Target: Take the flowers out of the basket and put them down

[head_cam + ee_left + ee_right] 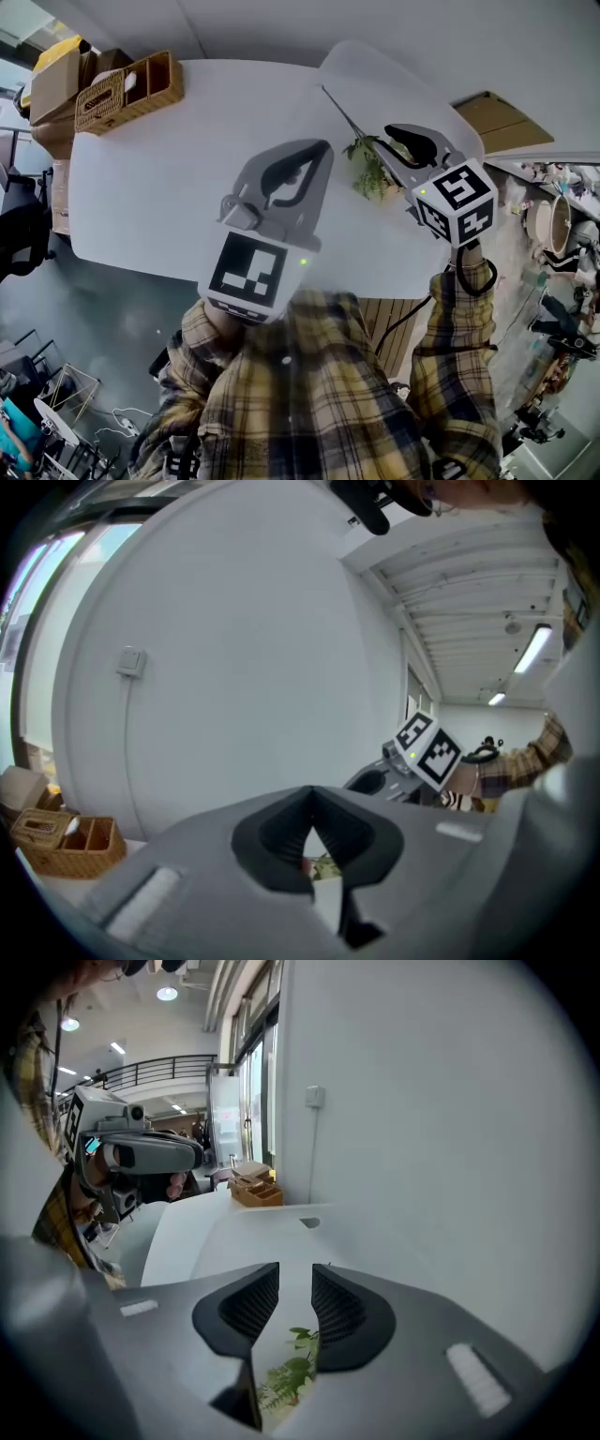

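1. Our right gripper [295, 1274] stands narrowly apart, holding nothing; the flowers [370, 171] lie on the table [169, 187] just under it.
2. Pulling away, a jaw could snag leaves and drag them.
3. Our left gripper [312, 803] is closed and empty.

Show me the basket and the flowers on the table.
basket [161, 92], head view, woven side wall.
flowers [373, 173], head view, leafy green cluster.

an open office or workshop hall: white table [141, 187], ceiling strip lights [532, 649], railed mezzanine [159, 1065] (cardboard boxes [54, 82] stacked aside)
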Available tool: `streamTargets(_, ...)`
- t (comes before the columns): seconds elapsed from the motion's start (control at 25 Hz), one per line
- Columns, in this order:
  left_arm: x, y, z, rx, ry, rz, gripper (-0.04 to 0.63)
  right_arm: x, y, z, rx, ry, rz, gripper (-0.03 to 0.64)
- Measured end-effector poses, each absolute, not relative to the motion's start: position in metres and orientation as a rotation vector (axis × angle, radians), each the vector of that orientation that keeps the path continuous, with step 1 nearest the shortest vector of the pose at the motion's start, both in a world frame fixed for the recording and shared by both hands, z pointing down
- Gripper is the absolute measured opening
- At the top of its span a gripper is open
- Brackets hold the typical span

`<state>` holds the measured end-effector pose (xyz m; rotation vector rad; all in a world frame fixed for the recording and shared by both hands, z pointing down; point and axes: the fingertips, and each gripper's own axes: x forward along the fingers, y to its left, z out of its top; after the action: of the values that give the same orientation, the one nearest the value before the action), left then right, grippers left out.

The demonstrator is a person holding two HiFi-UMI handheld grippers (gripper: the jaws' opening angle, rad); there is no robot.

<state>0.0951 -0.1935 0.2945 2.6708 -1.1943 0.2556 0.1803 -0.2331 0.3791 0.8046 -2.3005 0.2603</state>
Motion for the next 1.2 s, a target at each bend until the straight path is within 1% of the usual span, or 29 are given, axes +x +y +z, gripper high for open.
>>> streamTargets(0.28,0.092,-0.198,0.307,2.641,-1.199,0.261,0.0,0.176,-0.248,0.415,0.702,-2.226,0.27,0.146)
streamTargets(0.4,0.092,-0.201,0.313,2.63,-1.199,0.274,0.0,0.176,-0.254,0.435,0.643,-2.199,0.289,0.172)
streamTargets(0.52,0.092,-0.205,0.318,2.621,-1.2,0.288,0.0,0.179,-0.259,0.459,0.58,-2.146,0.327,0.197)
streamTargets(0.76,0.093,-0.213,0.324,2.607,-1.202,0.304,0.0,0.188,-0.27,0.505,0.508,-2.034,0.381,0.215)
streamTargets(0.84,0.095,-0.215,0.326,2.606,-1.203,0.308,0.0,0.194,-0.273,0.521,0.493,-2.004,0.408,0.236)
streamTargets(1.04,0.094,-0.22,0.33,2.599,-1.204,0.311,0.0,0.206,-0.273,0.557,0.463,-1.933,0.478,0.252)
streamTargets(1.2,0.093,-0.221,0.332,2.592,-1.206,0.31,0.0,0.213,-0.271,0.578,0.465,-1.891,0.51,0.252)
